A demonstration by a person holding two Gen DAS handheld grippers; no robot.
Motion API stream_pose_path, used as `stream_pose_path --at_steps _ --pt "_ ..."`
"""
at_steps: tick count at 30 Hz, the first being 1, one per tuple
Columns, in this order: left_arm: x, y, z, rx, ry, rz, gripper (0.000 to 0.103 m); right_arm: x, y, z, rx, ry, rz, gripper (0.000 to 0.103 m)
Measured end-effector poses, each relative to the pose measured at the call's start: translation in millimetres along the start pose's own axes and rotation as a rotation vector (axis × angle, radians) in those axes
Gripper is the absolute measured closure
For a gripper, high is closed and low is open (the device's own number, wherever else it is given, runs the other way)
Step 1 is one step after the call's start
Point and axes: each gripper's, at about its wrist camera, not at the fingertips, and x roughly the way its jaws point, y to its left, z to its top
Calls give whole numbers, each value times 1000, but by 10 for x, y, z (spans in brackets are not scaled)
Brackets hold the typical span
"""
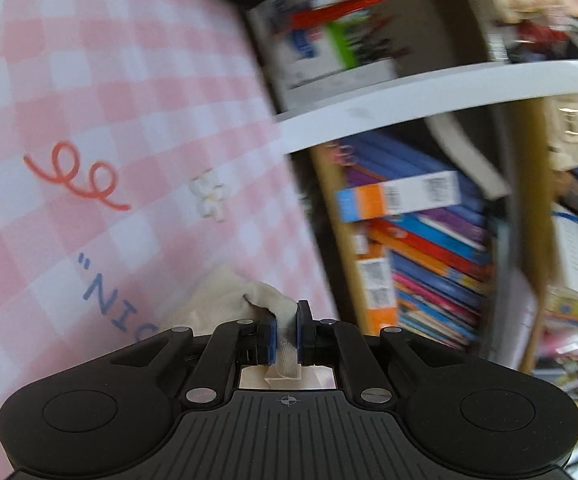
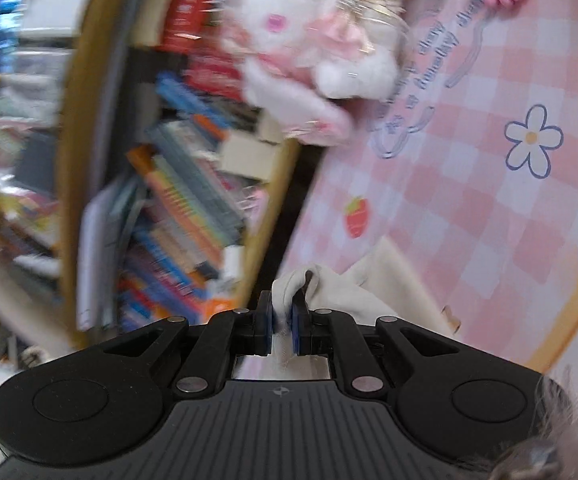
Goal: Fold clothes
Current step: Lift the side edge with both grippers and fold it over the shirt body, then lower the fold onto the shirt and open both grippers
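Cloth (image 1: 245, 300), cream, sits pinched in both your left gripper (image 1: 286, 334) and right gripper (image 2: 283, 326), lifted over the pink checked table (image 1: 89, 120) near its edge, likely to stretch it for folding.

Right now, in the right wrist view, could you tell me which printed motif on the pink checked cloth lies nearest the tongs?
The red strawberry; the blue-outlined white flower sits farther up and to the right on the pink checked cloth, away from the right tongs.

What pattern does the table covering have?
Pink and white checked cloth with a printed flower and strawberry, best seen in the right wrist view.
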Motion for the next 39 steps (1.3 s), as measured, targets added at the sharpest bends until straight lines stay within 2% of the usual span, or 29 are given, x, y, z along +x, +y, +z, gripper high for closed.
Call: stream_pose_path --at_steps 4,6,8,9,10,13,17,18,19,21,22,24,25,28,30,31,34,36,37,39 --pt "225 136 17 -16 68 84 93 291 -180 60 10 29 -109 95" --pt "219 137 9 -1 86 75 89 349 -265 58 35 45 -128 91" --pt "190 114 -18 23 115 62 81 361 -331 43 62 58 -118 81" --pt "172 104 -37 31 127 54 74 340 -350 28 75 64 -96 68" --pt "148 89 -59 35 134 46 67 317 -345 4 74 69 -90 66" --pt "128 29 -91 48 156 33 55 285 -292 -64 44 98 -103 64" --pt "213 -23 -47 35 200 29 56 344 -213 -97 -3 146 -130 69" --pt "258 -25 -17 15 211 3 56 369 -200 -85 -3 153 -127 69" --pt "314 -24 23 -11 200 -14 56 401 -187 -57 8 155 -117 69" --pt "427 8 133 -133 113 -3 56 499 -141 63 46 109 -84 69" --pt "454 23 179 -191 60 -12 56 531 -107 139 87 43 -52 69" --pt "375 -46 194 -134 52 3 55 565 -42 257 173 -71 32 67" --pt "332 -83 199 -101 50 11 53 565 3 301 186 -103 48 67" --pt "203 -194 216 -3 45 36 49 484 182 355 57 -81 4 66" --pt "118 -268 227 62 42 52 49 390 284 296 -78 -45 -64 66" --pt "100 -343 142 168 82 70 49 335 335 231 -162 -26 -99 66" --pt "159 -626 -281 569 199 165 51 256 476 -119 -501 48 -243 67" --pt "202 -761 -578 799 225 211 51 263 517 -383 -725 88 -349 67" --pt "235 -798 -686 863 244 208 51 278 518 -514 -830 106 -395 67" --pt "311 -833 -810 913 291 194 51 341 483 -714 -957 173 -421 67"
